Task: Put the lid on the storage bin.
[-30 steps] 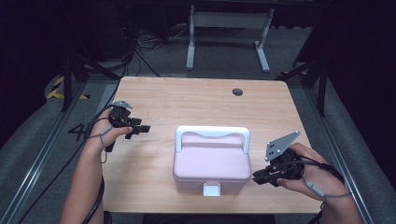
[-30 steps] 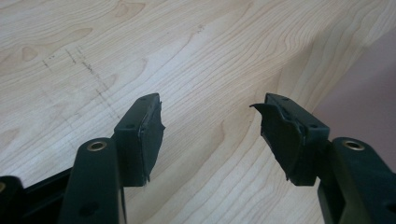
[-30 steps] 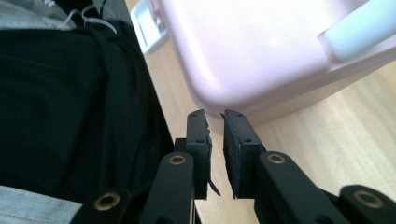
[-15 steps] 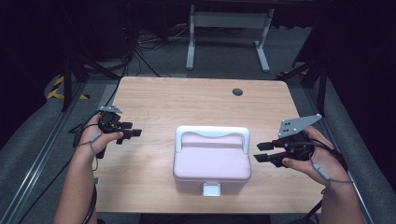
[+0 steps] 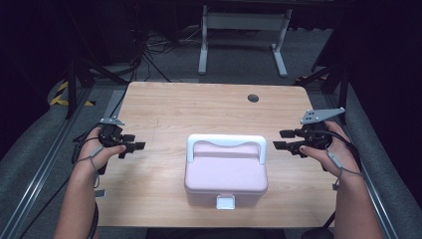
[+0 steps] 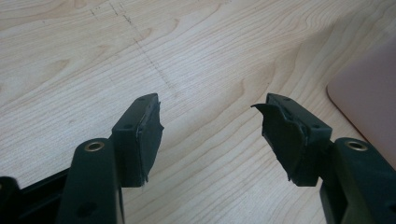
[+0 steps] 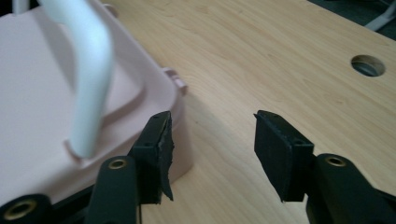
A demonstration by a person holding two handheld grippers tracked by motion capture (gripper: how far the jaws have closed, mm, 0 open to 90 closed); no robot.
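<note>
A pink lidded box (image 5: 226,174) with a white handle (image 5: 226,142) stands mid-table, its white latch (image 5: 225,201) facing the person. My left gripper (image 5: 133,147) hovers left of the box, pointing at it. Its jaws stand open over bare wood (image 6: 212,130), with the box's edge (image 6: 369,88) at far right. My right gripper (image 5: 278,140) is to the right of the box, level with the handle. Its jaws (image 7: 212,144) have just been opening and hold nothing. In that view the box (image 7: 42,102) and handle (image 7: 91,70) lie left of the jaws, apart from them.
The wooden table (image 5: 164,104) has a round cable hole (image 5: 253,98) at the back right, also seen as a hole (image 7: 368,65) in the right gripper view. A white metal stand (image 5: 241,35) and cables lie on the floor beyond the table.
My right gripper has moved from the box's near right corner back along its right side, and its jaws have spread apart. The left gripper drifted slightly left and nearer the person.
</note>
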